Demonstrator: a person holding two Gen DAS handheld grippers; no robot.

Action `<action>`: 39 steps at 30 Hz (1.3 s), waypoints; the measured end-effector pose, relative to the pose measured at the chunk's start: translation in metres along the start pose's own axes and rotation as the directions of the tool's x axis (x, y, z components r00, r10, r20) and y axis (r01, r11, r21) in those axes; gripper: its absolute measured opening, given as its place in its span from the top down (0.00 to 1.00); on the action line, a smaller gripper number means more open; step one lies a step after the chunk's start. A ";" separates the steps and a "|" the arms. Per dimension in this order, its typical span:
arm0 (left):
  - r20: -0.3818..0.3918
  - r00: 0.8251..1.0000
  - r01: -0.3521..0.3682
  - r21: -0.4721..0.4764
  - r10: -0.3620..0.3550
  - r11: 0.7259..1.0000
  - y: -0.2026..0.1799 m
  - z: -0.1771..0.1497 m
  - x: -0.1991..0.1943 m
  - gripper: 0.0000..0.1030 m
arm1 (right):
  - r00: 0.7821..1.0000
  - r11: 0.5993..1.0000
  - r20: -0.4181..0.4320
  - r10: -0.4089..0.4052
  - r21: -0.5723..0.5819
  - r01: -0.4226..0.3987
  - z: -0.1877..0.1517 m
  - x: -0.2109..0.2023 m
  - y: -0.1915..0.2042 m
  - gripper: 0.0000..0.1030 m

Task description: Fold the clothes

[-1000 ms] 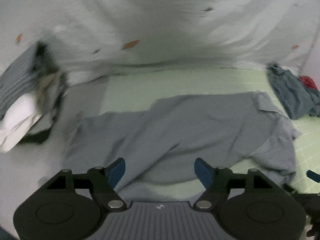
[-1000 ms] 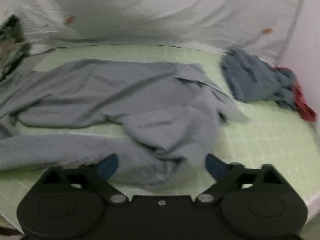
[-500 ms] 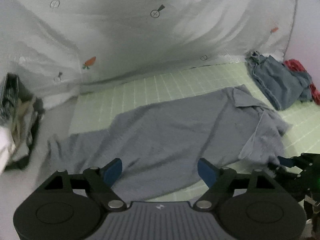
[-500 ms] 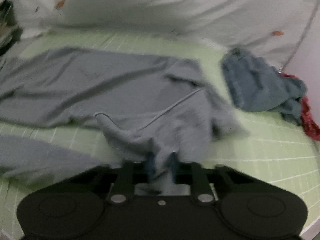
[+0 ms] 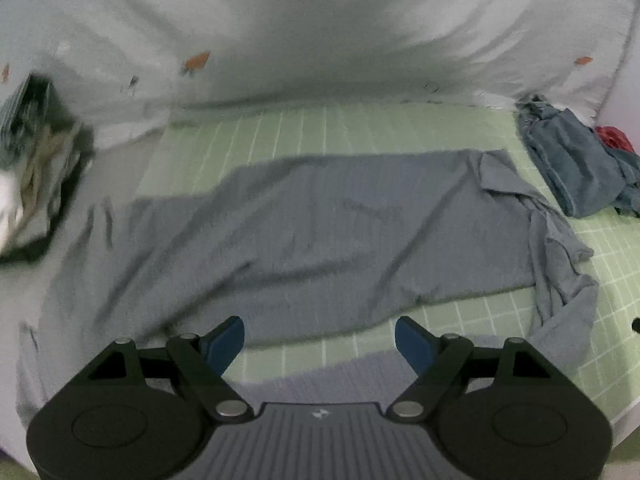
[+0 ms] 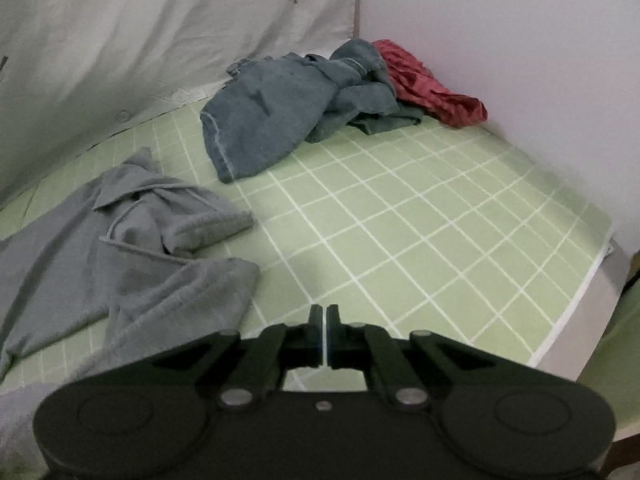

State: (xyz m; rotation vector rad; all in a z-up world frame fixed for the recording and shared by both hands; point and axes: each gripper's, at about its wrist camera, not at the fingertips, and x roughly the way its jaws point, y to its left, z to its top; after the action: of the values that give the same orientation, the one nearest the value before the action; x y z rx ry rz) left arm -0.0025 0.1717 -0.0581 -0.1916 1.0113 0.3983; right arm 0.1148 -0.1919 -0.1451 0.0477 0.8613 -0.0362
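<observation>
On the green checked sheet the grey shirt lies spread just beyond the left gripper, jaws apart, while the right gripper, jaws together and empty, sits beside its bunched sleeve.

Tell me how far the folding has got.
Barely begun. The grey collared shirt lies spread on the green checked mat, unfolded, one sleeve crumpled. In hand: nothing; left gripper open, right gripper shut empty. The blue denim garment and red cloth wait.
</observation>
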 end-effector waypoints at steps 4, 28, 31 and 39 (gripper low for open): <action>-0.046 0.999 -0.009 -0.068 0.006 0.998 0.001 -0.014 0.006 0.19 | 0.999 0.999 -0.008 0.039 0.014 -0.039 -0.003 -0.005 0.008 0.77; -0.060 0.994 -0.103 -0.262 0.090 0.960 0.056 -0.056 -0.028 0.19 | 0.969 0.980 0.215 0.124 0.126 -0.153 0.024 -0.033 0.030 0.98; -0.067 0.995 -0.092 -0.255 0.077 0.963 0.056 -0.058 -0.024 0.19 | 0.960 0.993 0.277 0.031 0.104 -0.062 0.021 -0.053 0.005 0.97; -0.087 0.994 -0.080 -0.264 0.058 0.961 0.056 -0.063 -0.020 0.19 | 0.974 0.982 0.207 -0.093 0.180 0.055 -0.004 -0.049 -0.042 0.97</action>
State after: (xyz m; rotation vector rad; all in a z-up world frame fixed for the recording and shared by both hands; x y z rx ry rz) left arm -0.0845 0.1963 -0.0725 -0.4188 1.0418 0.5955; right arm 0.0779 -0.2333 -0.1120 0.1715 0.6416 -0.1838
